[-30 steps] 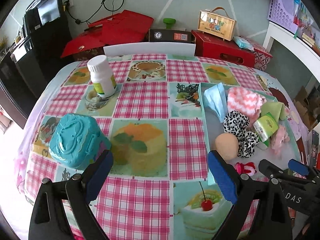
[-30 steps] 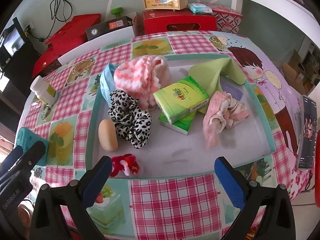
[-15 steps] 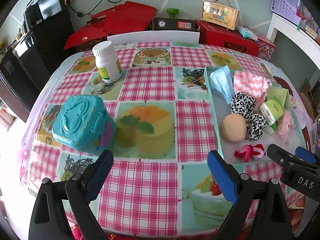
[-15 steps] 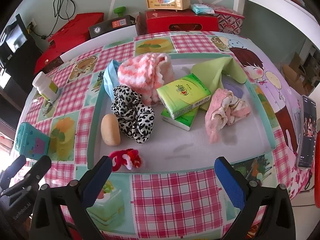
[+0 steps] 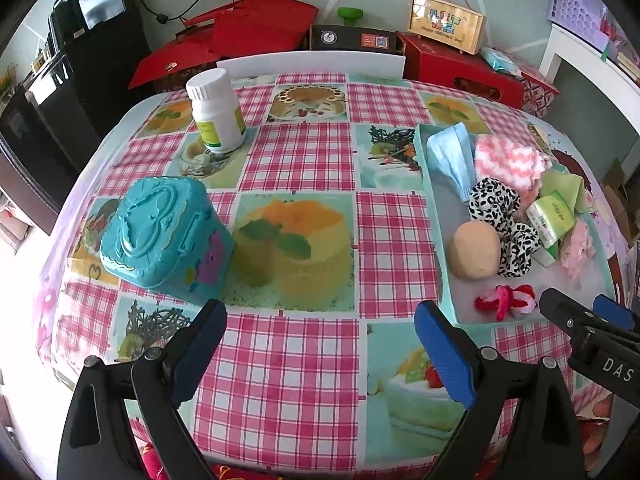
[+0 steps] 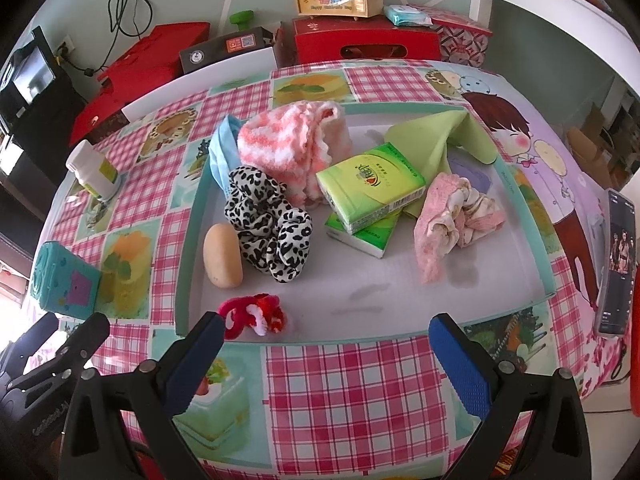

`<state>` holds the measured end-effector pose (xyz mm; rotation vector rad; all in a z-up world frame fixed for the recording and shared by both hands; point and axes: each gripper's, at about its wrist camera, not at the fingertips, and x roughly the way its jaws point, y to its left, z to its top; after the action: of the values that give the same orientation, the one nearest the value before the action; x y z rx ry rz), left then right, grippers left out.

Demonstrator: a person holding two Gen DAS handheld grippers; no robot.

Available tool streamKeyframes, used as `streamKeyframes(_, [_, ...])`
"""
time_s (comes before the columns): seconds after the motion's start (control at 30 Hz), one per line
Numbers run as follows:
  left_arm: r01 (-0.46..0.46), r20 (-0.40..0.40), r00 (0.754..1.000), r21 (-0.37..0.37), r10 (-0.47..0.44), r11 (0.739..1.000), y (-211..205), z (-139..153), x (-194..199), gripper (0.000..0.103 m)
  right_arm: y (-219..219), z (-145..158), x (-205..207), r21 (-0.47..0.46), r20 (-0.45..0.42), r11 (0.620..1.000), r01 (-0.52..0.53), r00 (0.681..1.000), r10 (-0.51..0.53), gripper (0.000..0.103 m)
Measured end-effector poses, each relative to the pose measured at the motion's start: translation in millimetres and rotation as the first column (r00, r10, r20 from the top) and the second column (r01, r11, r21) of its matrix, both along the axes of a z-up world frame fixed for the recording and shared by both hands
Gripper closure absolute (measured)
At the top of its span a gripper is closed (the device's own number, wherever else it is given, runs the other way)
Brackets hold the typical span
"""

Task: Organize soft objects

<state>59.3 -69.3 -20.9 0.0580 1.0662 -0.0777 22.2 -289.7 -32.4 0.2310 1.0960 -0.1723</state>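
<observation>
A teal-rimmed tray (image 6: 532,248) (image 5: 430,184) on the checked tablecloth holds soft things: a blue face mask (image 6: 224,152), a pink-and-white fluffy cloth (image 6: 288,144), a leopard scrunchie (image 6: 268,220), a tan sponge (image 6: 222,256), a red-and-white scrunchie (image 6: 256,314), two green tissue packs (image 6: 372,188), a green cloth (image 6: 436,136) and a pink sock (image 6: 448,216). My right gripper (image 6: 328,356) is open and empty over the tablecloth, at the tray's near rim. My left gripper (image 5: 320,344) is open and empty over the tablecloth, left of the tray.
A teal plastic box (image 5: 164,236) and a white pill bottle (image 5: 218,112) stand on the table's left part. A phone (image 6: 616,264) lies at the right edge. Red boxes (image 5: 460,64) and a wooden case (image 5: 446,24) stand behind the table.
Both grippers have drawn back toward the table's near edge and risen a little. Both stayed open and empty. The objects have not moved.
</observation>
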Motion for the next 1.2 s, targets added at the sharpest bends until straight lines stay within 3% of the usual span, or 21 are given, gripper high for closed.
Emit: streamKeyframes(1.2, [-0.006, -0.017, 1.000, -0.009, 0.006, 1.000, 1.0, -2.4, 1.6, 0.008, 2.4, -5.2, 4.1, 0.012, -0.021, 1.000, -0.008, 1.000, 0.009, 0.000])
